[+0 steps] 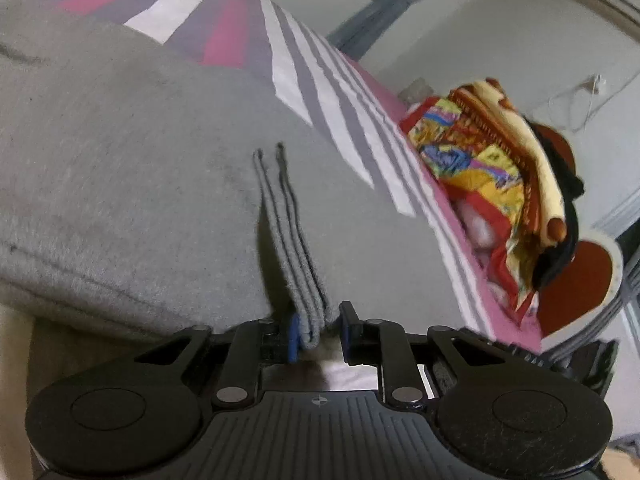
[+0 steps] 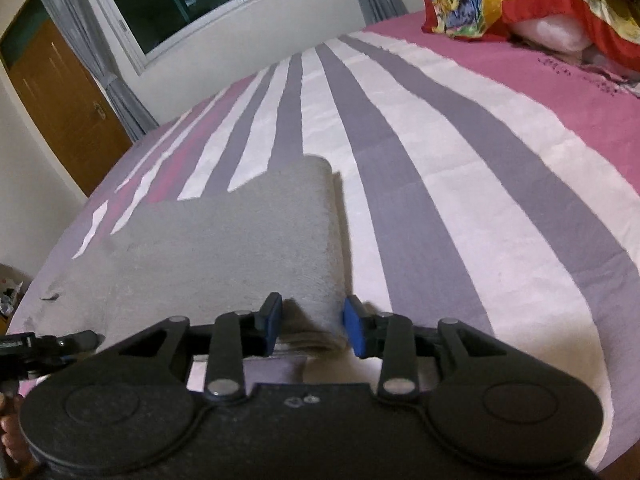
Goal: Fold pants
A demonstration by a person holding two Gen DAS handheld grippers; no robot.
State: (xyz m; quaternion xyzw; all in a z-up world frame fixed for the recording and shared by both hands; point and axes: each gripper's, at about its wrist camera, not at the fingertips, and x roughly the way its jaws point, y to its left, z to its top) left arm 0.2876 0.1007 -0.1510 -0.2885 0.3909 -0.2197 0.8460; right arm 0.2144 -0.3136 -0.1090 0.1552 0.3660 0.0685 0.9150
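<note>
Two grippers work at the grey pants point(image 1: 132, 184): the left gripper point(image 1: 318, 330) is clamped on a folded edge of the fabric, while the right gripper point(image 2: 314, 330) stands apart around another edge without pressing it. Both rest over the striped bed point(image 2: 460, 152), where the pants lie.

Left gripper point(image 1: 317, 330) low in frame, blue pads point(image 1: 294, 336) close together. Bunched edge of grey pants point(image 1: 120, 184) pinched between them, several stacked fabric layers showing as ridges running away from the jaws. Pants spread over striped bedspread point(image 1: 320, 92), pink, grey and white. Colourful heap of cloth point(image 1: 492, 168) at far right edge of bed. Slight motion blur.
</note>
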